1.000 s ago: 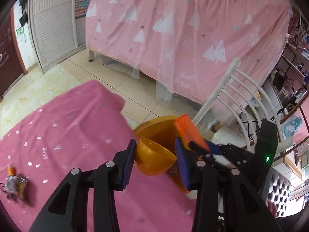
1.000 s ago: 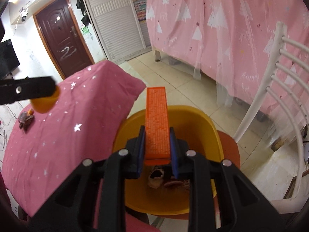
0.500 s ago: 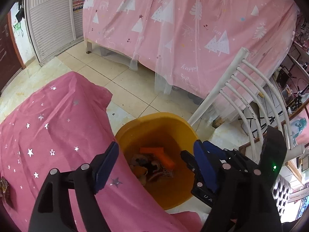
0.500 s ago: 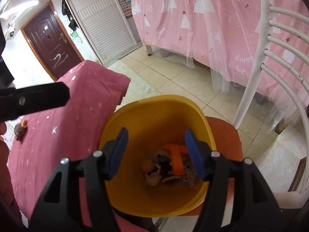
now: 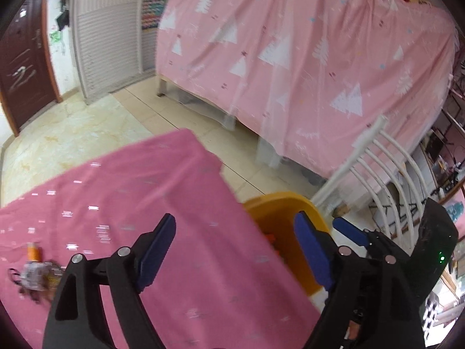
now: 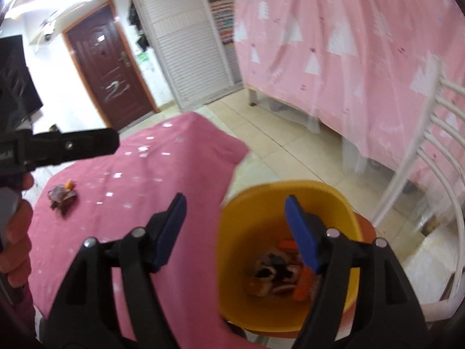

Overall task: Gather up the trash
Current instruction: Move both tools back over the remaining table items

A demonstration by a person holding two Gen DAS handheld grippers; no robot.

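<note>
Two grippers in view, both empty. Left gripper spread wide above the pink starred tablecloth, blue pads far apart, nothing between them; seen also from the right wrist as one black finger reaching in from the left edge, with part of a hand below it. Right gripper likewise wide open, holding nothing, one blue pad over the cloth and the other over the mouth of the one yellow bin. One bin only, standing just beside the table's edge on an orange-red seat of the one white slatted chair. Inside the bin, a small heap of trash: dark and pale scraps too blurred to count, plus one orange strip lying tilted among them. On the cloth, well apart from the bin, one remaining cluster of trash, a crumpled wrapper with an orange piece touching it; same cluster visible near the left edge of the left wrist view, individual pieces not countable through the blur. Behind, one long pink sheet with white tree shapes, one dark brown door, one white slatted shutter, pale tiled floor.
</note>
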